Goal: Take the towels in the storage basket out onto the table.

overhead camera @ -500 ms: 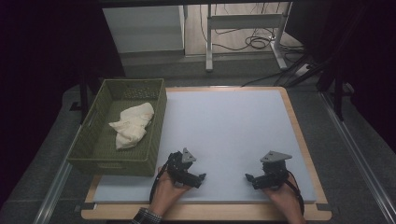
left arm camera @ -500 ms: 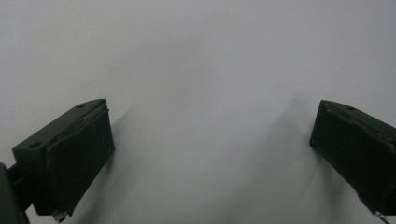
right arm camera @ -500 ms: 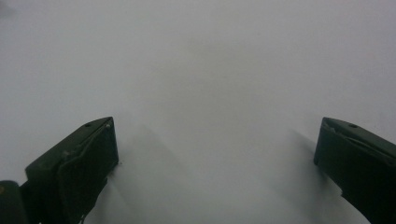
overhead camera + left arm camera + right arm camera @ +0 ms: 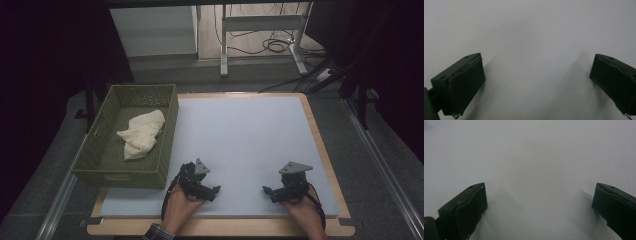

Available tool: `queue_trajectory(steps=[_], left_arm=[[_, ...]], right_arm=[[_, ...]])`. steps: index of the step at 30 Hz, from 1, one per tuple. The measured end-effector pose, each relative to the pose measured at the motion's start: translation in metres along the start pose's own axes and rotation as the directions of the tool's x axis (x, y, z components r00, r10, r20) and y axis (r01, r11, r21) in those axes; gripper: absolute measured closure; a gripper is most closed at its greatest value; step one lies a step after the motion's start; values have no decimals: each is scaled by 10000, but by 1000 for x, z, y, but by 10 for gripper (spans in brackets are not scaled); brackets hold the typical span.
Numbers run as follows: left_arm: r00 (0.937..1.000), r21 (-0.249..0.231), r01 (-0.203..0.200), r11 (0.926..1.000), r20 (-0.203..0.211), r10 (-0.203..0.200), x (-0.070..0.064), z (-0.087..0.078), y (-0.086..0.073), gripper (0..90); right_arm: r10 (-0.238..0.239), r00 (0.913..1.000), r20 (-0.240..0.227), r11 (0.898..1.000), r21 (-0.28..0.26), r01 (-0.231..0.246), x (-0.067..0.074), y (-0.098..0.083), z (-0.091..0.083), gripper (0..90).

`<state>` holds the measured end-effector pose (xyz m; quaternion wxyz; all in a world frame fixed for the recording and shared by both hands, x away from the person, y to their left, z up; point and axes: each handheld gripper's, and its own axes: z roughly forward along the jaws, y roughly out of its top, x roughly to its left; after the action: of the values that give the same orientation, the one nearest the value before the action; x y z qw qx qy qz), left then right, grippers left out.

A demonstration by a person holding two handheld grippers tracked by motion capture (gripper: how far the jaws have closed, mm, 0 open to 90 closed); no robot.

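A pale grey mat covers the wooden table; its surface is plain and unmarked. At its left edge stands a green woven basket, rectangular, with a crumpled cream cloth lying inside it, loosely bunched and well apart from both tools. The left gripper rests low on the mat's near edge, just beside the basket's near corner, held in the person's left hand; its jaws stand wide apart with bare mat between them. The right gripper sits near the mat's near right corner, in the right hand; its jaws likewise stand wide apart on nothing. Against the earlier picture, cloth, basket and both grippers occupy the same places; no change observed.
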<state>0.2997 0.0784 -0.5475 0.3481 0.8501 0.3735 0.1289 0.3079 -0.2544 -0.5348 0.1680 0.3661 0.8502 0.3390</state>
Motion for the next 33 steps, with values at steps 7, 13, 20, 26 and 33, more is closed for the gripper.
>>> queue_trajectory(steps=[7, 13, 20, 26, 33], left_arm=[[10000, 9, 14, 10000, 21, -14, 0, 0, 0, 0], [10000, 19, 18, 10000, 25, -18, 0, 0, 0, 0], [9999, 55, -148, 9999, 62, 148, 1, 0, 2, 4], [9991, 105, -202, 9997, 371, 198, 1, -4, 8, 15], [9987, -36, -310, 9995, 392, 311, 3, -12, 17, 14]], right_arm=[[87, 10000, -28, 10000, -46, -87, -1, 0, 0, 9], [100, 9999, -29, 9999, -54, -101, -1, 0, 0, 11], [246, 9997, -93, 9996, -128, -247, -2, 0, -1, 19], [189, 9998, -40, 9997, -128, -189, -2, 0, -1, 22], [158, 9999, 4, 9998, -94, -158, -1, 0, -1, 22]])
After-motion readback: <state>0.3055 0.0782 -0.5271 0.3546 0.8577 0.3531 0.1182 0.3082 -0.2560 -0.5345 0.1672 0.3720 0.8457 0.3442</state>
